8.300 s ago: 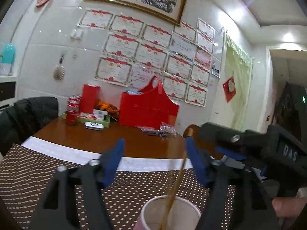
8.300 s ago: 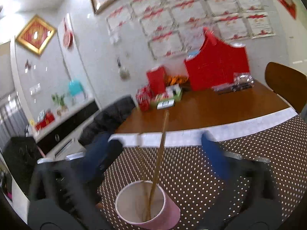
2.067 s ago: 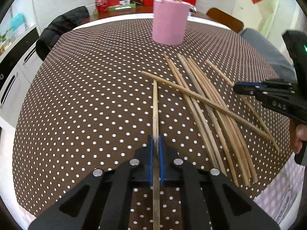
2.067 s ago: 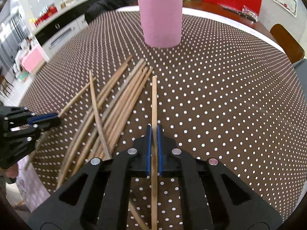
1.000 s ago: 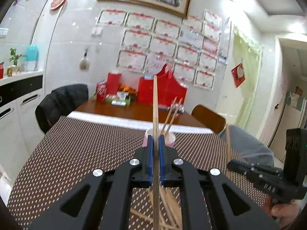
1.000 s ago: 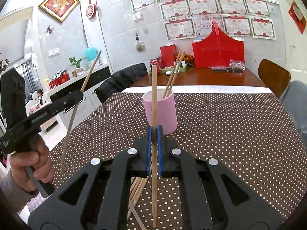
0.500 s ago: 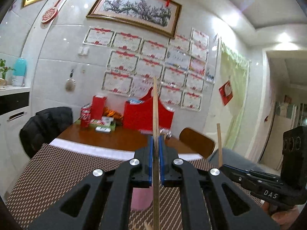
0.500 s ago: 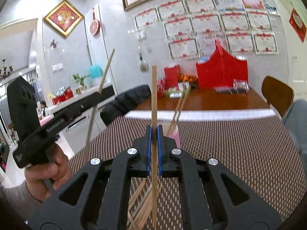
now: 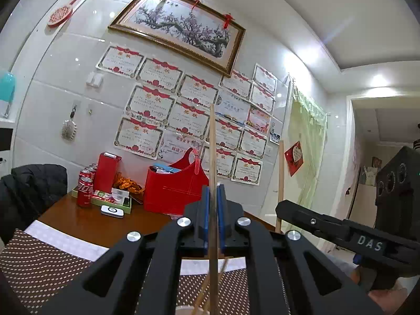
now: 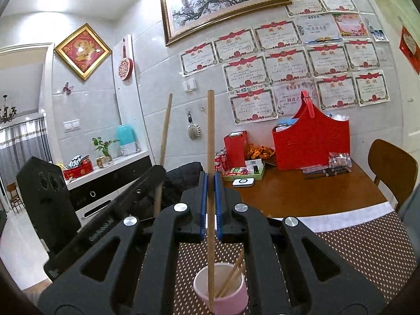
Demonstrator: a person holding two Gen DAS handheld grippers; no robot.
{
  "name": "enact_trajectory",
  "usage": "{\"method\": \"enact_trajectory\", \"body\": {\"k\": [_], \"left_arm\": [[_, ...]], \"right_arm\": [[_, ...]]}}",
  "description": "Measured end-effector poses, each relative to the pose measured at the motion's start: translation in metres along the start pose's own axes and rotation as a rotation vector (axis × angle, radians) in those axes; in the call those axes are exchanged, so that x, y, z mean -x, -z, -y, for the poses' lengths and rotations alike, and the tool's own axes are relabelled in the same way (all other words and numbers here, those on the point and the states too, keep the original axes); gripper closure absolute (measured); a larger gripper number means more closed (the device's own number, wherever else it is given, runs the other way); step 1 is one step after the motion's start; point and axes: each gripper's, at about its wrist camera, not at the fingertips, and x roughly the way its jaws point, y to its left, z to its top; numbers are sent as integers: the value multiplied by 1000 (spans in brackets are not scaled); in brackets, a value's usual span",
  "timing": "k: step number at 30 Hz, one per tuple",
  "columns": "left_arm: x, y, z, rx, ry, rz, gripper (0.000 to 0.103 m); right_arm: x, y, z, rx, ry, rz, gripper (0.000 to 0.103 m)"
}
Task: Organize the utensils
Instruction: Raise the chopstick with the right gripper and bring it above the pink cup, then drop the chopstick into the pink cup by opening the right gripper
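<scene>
My left gripper point(image 9: 213, 210) is shut on a wooden chopstick point(image 9: 212, 141) held upright. My right gripper point(image 10: 209, 197) is shut on another wooden chopstick point(image 10: 210, 136), also upright, its lower end hanging over the pink cup point(image 10: 223, 291). The cup stands on the dotted brown tablecloth point(image 10: 367, 249) and holds two chopsticks point(image 10: 233, 273) leaning right. In the left wrist view only the cup's rim point(image 9: 183, 309) shows at the bottom edge. The right gripper point(image 9: 315, 223) with its chopstick point(image 9: 281, 173) shows there at right. The left gripper point(image 10: 136, 197) with its chopstick point(image 10: 164, 131) shows at left in the right wrist view.
At the table's far side stand a red basket point(image 10: 312, 141), a red box point(image 10: 236, 147), soda cans point(image 9: 85, 189) and a tray of small items point(image 10: 246, 170). A wooden chair point(image 10: 391, 168) is at the right. A black jacket point(image 9: 34, 183) hangs at the left.
Both grippers have moved forward over the pink cup, each still holding its chopstick upright. The cup now lies close below the fingers.
</scene>
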Motion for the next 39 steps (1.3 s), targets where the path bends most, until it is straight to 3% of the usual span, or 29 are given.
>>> {"method": "enact_trajectory", "body": {"k": [11, 26, 39], "left_arm": [[-55, 52, -25, -24, -23, -63, 97], [-57, 52, -23, -66, -36, -119, 97], [-56, 74, -32, -52, -72, -183, 96]], "right_arm": [[-47, 25, 23, -17, 15, -37, 97], [-58, 45, 23, -31, 10, -75, 97], [-52, 51, 26, -34, 17, -97, 97]]}}
